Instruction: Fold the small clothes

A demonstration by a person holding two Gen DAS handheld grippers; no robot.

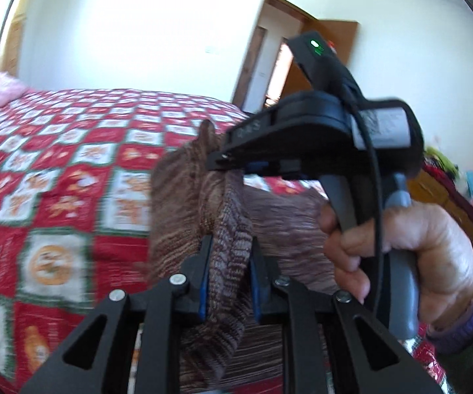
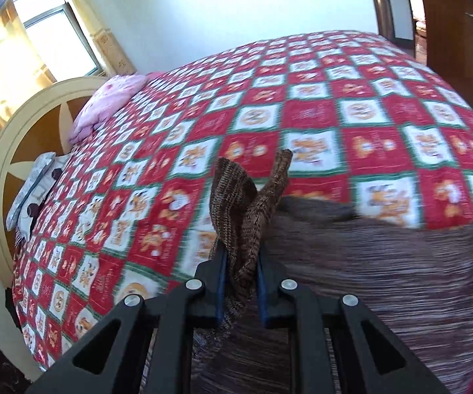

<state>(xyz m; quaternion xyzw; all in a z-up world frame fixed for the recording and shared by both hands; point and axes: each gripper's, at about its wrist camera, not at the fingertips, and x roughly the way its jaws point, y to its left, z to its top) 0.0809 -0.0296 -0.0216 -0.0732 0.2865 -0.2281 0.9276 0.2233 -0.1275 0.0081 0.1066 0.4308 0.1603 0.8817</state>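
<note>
A brown striped knit garment (image 1: 184, 203) hangs between both grippers above the bed. My left gripper (image 1: 229, 256) is shut on a bunched edge of it. The right gripper (image 1: 226, 159) shows in the left wrist view, held by a hand (image 1: 400, 249), its fingers clamped on the same knit edge higher up. In the right wrist view my right gripper (image 2: 240, 262) is shut on a bunched fold of the garment (image 2: 384, 282), whose body spreads to the right over the bedspread.
A red, white and green checked bedspread (image 2: 302, 98) covers the bed. A pink pillow (image 2: 111, 101) and a round wooden headboard (image 2: 0, 151) are at the left. An open brown door (image 1: 322, 52) is behind. Coloured clutter (image 1: 466, 180) lies at the right.
</note>
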